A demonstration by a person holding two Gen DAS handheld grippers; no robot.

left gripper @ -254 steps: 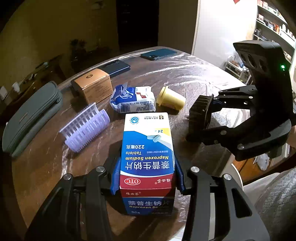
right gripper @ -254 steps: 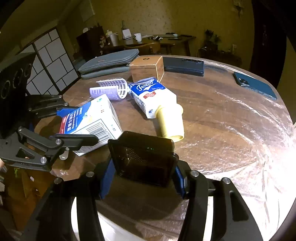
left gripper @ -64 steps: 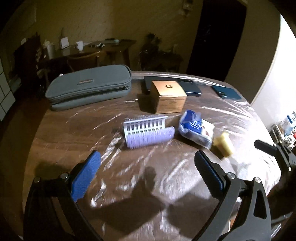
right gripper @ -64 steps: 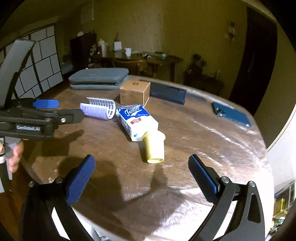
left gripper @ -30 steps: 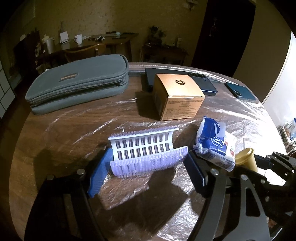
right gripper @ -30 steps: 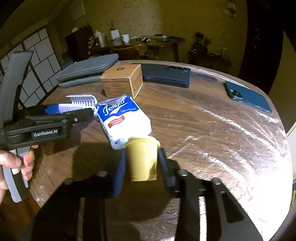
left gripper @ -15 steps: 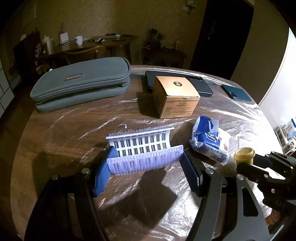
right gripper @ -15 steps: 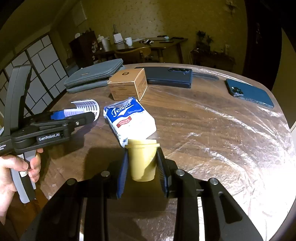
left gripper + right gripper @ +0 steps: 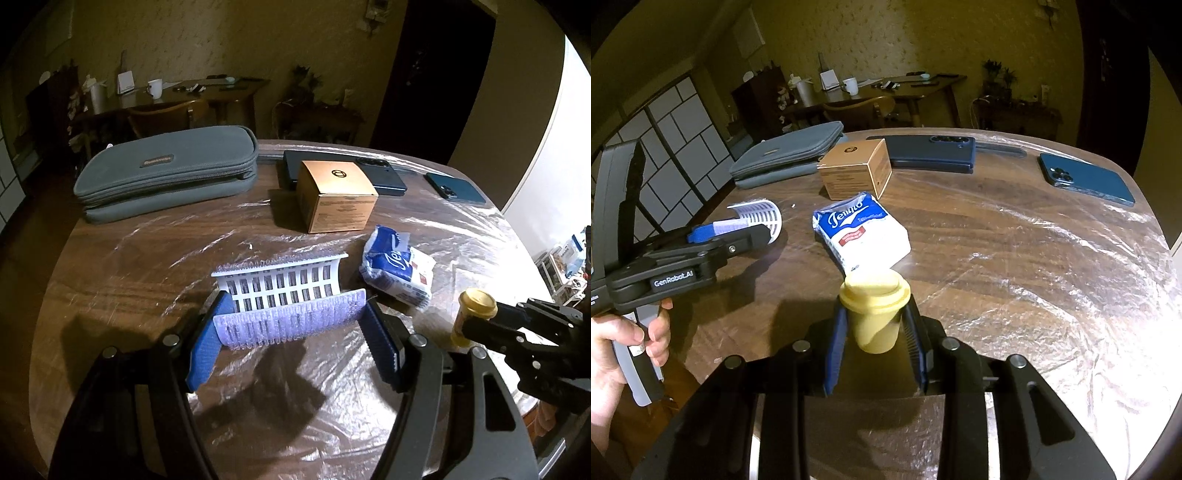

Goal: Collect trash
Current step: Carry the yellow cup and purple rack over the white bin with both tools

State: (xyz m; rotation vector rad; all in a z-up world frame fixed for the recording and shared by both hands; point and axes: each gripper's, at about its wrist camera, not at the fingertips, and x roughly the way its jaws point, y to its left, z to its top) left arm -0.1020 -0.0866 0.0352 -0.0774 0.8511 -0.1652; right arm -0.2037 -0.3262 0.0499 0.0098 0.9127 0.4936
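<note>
Left gripper (image 9: 295, 343) clamps the lilac-and-white bristly plastic hair roller (image 9: 286, 308) end to end, long axis crosswise, probably lifted. Right gripper (image 9: 875, 343) pinches the small yellow plastic cup (image 9: 874, 314), rim away, above the table.

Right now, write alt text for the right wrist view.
The right claw grips a small yellow cup above a plastic-covered wooden table. Behind it lies a blue-and-white tissue pack; at left, the left claw holds a lilac hair roller.

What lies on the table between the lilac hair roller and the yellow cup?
The blue-and-white tissue pack lies between the lilac hair roller and the yellow cup; both wrist views show it.
</note>
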